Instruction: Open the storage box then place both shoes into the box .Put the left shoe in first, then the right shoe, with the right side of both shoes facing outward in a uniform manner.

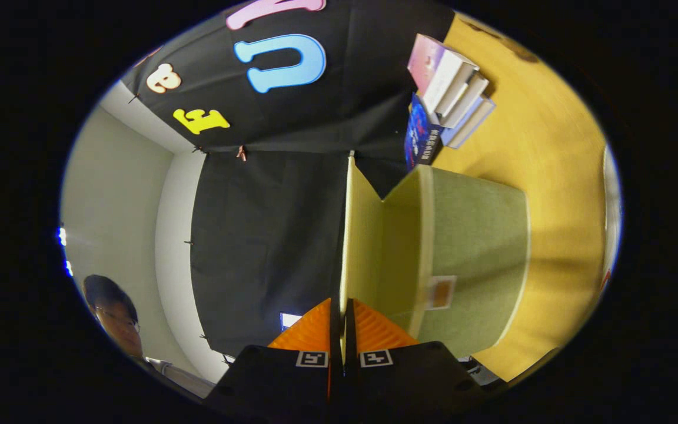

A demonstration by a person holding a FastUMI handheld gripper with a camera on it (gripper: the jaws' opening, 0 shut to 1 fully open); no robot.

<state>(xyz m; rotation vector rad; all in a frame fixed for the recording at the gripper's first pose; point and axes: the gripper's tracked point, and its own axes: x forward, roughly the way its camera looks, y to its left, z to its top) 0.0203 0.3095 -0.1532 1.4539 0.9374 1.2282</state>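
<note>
The tongs (342, 321) pinch the lid (362, 235) of the storage box (474, 253), swung apparently open toward twelve o'clock; both shoes are yet to go in.

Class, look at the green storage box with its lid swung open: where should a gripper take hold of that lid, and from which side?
Grip the lid at its thin free edge, coming in edge-on, one finger on each face. The flap is a flat, thin panel standing away from the storage box, so both faces are reachable. The gripper already pinches it this way.

Jaws clamped on box lid (362, 235)
</note>
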